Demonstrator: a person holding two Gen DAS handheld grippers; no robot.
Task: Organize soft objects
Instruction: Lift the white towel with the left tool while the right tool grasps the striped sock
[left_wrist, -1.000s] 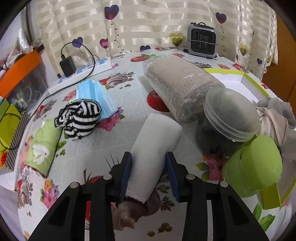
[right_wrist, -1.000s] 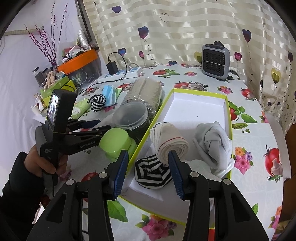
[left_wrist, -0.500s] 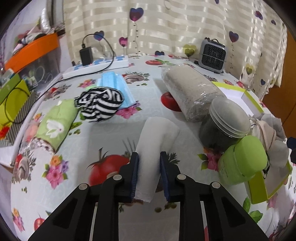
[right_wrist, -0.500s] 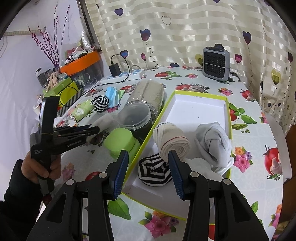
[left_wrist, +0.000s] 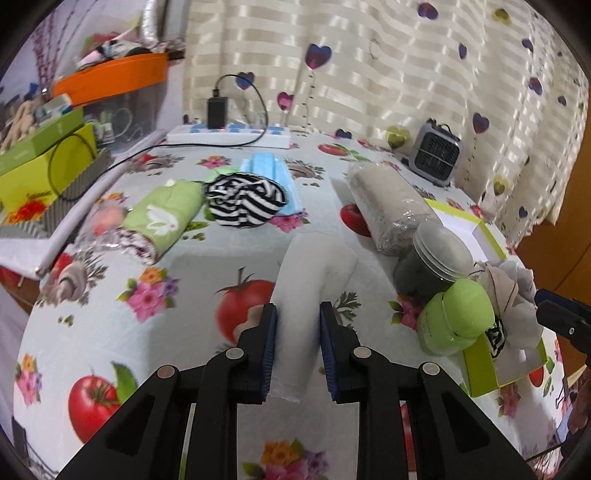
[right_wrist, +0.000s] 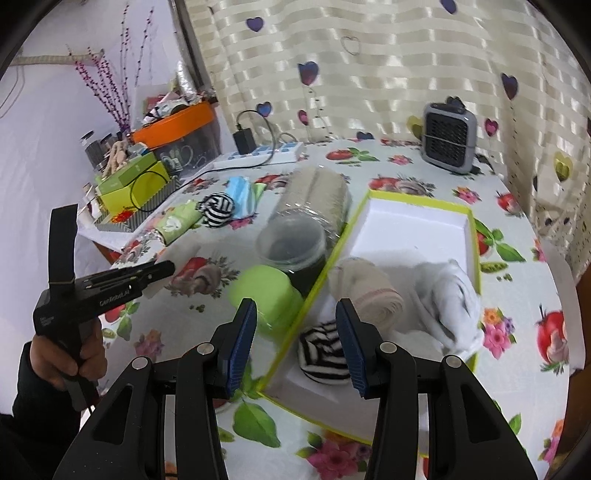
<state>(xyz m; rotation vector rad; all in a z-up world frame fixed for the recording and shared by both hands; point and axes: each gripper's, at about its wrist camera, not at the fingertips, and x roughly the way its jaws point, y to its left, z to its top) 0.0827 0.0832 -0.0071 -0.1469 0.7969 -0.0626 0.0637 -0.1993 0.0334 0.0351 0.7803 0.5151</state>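
Observation:
My left gripper (left_wrist: 298, 315) is shut on the near end of a white rolled towel (left_wrist: 310, 273) and holds it above the flowered tablecloth. The left gripper also shows in the right wrist view (right_wrist: 162, 267). My right gripper (right_wrist: 295, 325) is open and empty over the near edge of a white box with a lime rim (right_wrist: 417, 205). In the box lie a striped sock ball (right_wrist: 321, 354), a beige roll (right_wrist: 365, 291) and a white bundle (right_wrist: 450, 291). Loose on the table are a striped sock ball (left_wrist: 245, 201), a green rabbit cloth (left_wrist: 162, 218) and blue masks (left_wrist: 267, 168).
A clear jar (left_wrist: 432, 258) and a green jar (left_wrist: 458, 317) stand beside the box. A long wrapped beige roll (left_wrist: 388, 206) lies behind them. A grey fan heater (left_wrist: 436, 153), a power strip (left_wrist: 229, 134) and boxes at the left (left_wrist: 40, 158) line the back.
My left gripper closed on the white towel and lifted and pulled it back from the table. My right gripper stayed open and shifted slightly left.

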